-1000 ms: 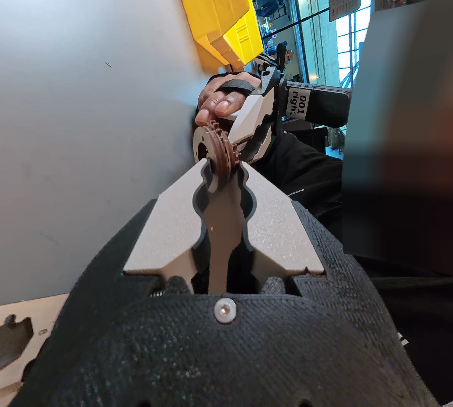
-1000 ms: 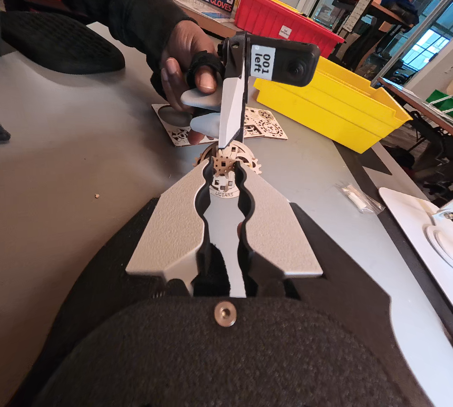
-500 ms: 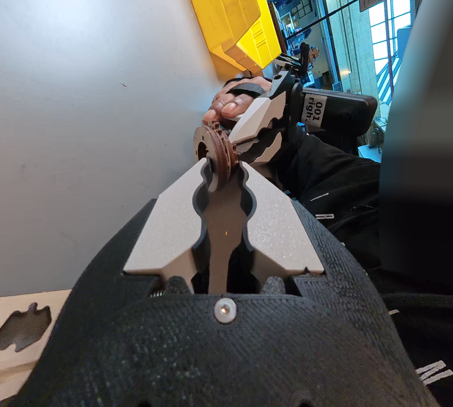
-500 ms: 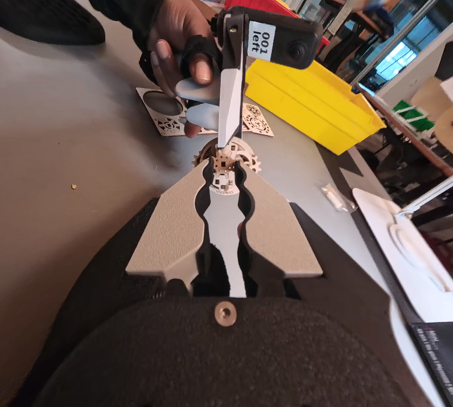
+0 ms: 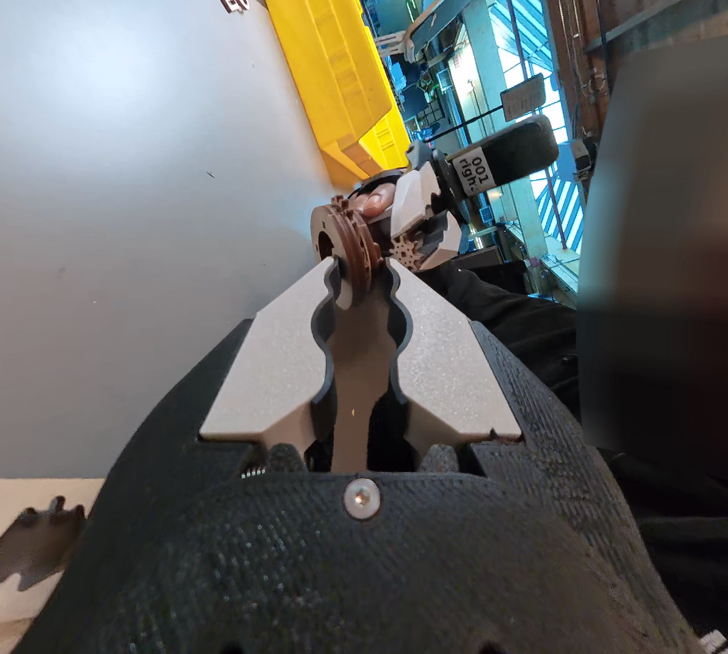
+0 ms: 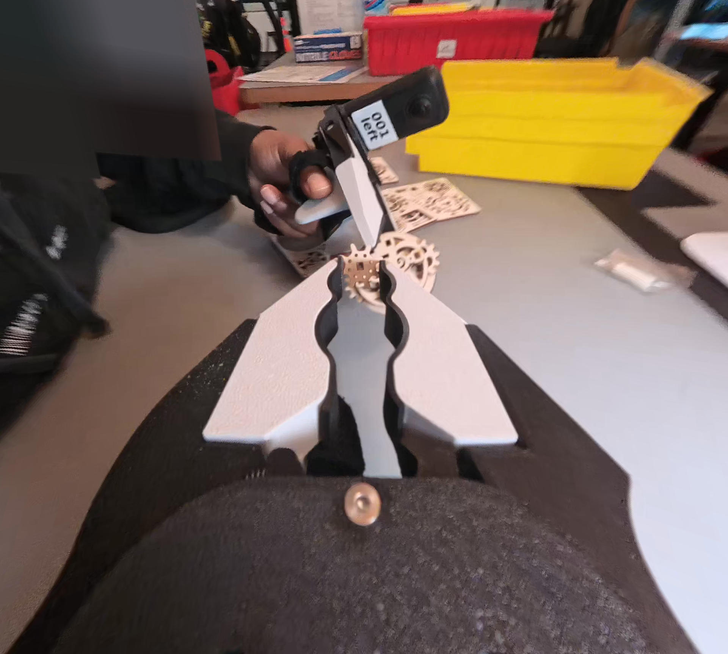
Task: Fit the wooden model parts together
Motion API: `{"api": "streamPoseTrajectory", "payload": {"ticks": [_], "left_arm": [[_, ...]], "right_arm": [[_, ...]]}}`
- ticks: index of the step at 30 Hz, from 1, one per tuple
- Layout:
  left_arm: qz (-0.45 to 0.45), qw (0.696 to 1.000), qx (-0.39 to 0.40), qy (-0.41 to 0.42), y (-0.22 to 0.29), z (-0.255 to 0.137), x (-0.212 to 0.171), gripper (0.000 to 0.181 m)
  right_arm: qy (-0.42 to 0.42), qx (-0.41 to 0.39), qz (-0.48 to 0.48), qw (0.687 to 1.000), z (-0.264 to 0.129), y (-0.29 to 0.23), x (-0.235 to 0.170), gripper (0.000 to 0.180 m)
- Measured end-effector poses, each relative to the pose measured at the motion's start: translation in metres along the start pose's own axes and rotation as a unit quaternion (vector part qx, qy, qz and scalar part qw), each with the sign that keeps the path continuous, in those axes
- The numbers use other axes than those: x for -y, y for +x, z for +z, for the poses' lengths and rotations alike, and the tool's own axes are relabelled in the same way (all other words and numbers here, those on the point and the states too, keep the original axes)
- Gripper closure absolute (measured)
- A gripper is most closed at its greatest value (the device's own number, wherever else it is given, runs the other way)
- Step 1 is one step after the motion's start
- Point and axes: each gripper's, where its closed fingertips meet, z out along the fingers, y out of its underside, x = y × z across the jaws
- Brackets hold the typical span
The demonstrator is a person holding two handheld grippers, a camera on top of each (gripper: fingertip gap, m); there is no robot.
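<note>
My left gripper is shut on a wooden gear wheel assembly, held on edge above the grey table. My right gripper is shut on a small pale wooden gear. In the right wrist view the left gripper leans in from the upper left, and its large gear wheel sits just behind and to the right of the small gear. In the left wrist view the right gripper holds the small gear close beside the wheel. I cannot tell whether the two parts touch.
A yellow bin stands at the back of the table, with a red bin behind it. Laser-cut wooden part sheets lie behind the grippers. A small plastic bag and a white tray lie at the right. Less than 4 cm separates the two grippers' tips.
Both grippers have turned while keeping their grip. The left gripper now leans instead of standing upright, and its large wheel has shifted to the right of the small gear.
</note>
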Motion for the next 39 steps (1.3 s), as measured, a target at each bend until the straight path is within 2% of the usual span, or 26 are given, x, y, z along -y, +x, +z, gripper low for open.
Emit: {"api": "streamPoseTrajectory", "payload": {"ticks": [2,4,6,8,10,13,15,19,22,23,25,28,32,34,37,39], "left_arm": [[0.018,1.000,0.007,0.008,-0.001,-0.002,-0.001,0.161],[0.039,0.999,0.018,0.013,-0.004,-0.006,-0.002,0.161],[0.046,0.999,0.016,0.020,-0.005,-0.008,-0.003,0.161],[0.040,0.999,0.001,0.032,-0.005,-0.010,-0.002,0.161],[0.035,0.999,-0.012,0.036,-0.003,-0.012,0.000,0.161],[0.050,0.998,-0.014,0.038,-0.001,-0.017,0.002,0.161],[0.050,0.998,-0.024,0.041,0.002,-0.019,0.003,0.161],[0.046,0.997,-0.035,0.042,0.004,-0.019,0.000,0.161],[0.055,0.997,-0.030,0.040,0.004,-0.018,-0.001,0.161],[0.057,0.997,-0.029,0.040,0.004,-0.018,-0.002,0.161],[0.060,0.997,-0.026,0.039,0.003,-0.018,-0.002,0.161],[0.063,0.997,-0.024,0.036,0.003,-0.018,-0.003,0.161],[0.062,0.997,-0.025,0.037,0.003,-0.018,-0.003,0.160],[0.059,0.997,-0.027,0.038,0.003,-0.018,-0.003,0.160],[0.058,0.997,-0.028,0.037,0.003,-0.018,-0.003,0.160],[0.058,0.997,-0.029,0.036,0.003,-0.018,-0.004,0.160]], "right_arm": [[-0.047,0.030,0.059,0.997,-0.003,0.000,-0.014,0.164],[-0.128,0.032,0.063,0.989,-0.006,0.001,-0.039,0.164],[-0.200,-0.029,-0.004,0.979,-0.010,0.015,-0.058,0.164],[-0.270,-0.091,-0.094,0.954,-0.014,0.029,-0.070,0.164],[-0.323,-0.116,-0.138,0.929,-0.018,0.031,-0.079,0.161],[-0.311,-0.067,-0.102,0.942,-0.016,0.003,-0.076,0.141],[-0.286,-0.056,-0.070,0.954,-0.021,-0.006,-0.067,0.135],[-0.289,-0.068,-0.029,0.955,-0.030,-0.007,-0.071,0.135],[-0.285,-0.040,0.011,0.958,-0.022,-0.020,-0.074,0.135],[-0.308,-0.040,0.015,0.951,-0.022,-0.021,-0.081,0.134],[-0.387,-0.048,-0.016,0.921,-0.030,-0.019,-0.102,0.120],[-0.405,-0.080,-0.030,0.910,-0.034,-0.007,-0.097,0.115],[-0.366,-0.079,0.010,0.927,-0.035,-0.006,-0.085,0.119],[-0.356,-0.087,-0.002,0.930,-0.038,-0.003,-0.082,0.134],[-0.354,-0.097,-0.067,0.928,-0.040,-0.002,-0.084,0.159],[-0.371,-0.102,-0.120,0.915,-0.042,0.001,-0.092,0.163]]}}
